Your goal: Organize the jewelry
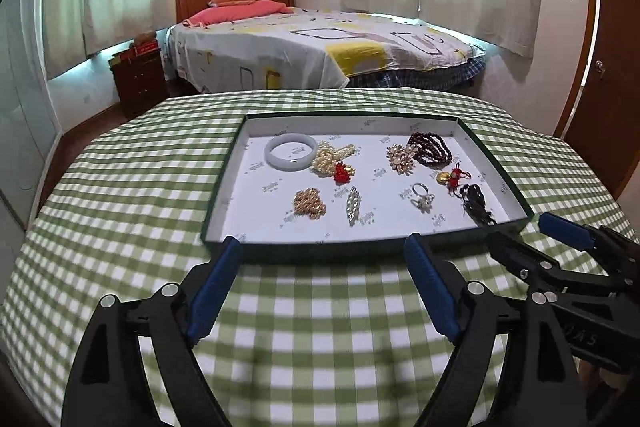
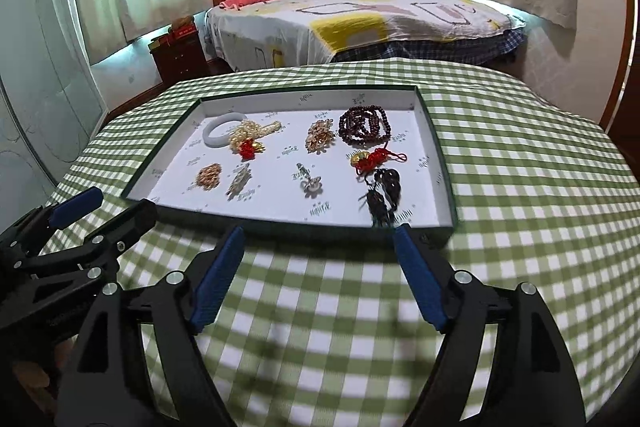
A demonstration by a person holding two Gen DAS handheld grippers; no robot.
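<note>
Blue-padded left tongs [image 1: 323, 243] and right tongs [image 2: 319, 230], seemingly level, hover spread wide before the tray [image 2: 444, 163].

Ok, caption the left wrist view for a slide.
Open left gripper hovers before a shallow green-rimmed tray of jewelry on green checked cloth.

Jewelry is seen spread inside a shallow tray [image 2: 434, 155] on the checkered tabletop [image 2: 520, 187]; the right tongs [image 2: 318, 233] are held agape before it.

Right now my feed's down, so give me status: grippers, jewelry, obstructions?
Left gripper open, empty, short of tray. Right gripper open, empty, same. Jewelry all in tray, white bangle far left. Nothing blocking.
</note>
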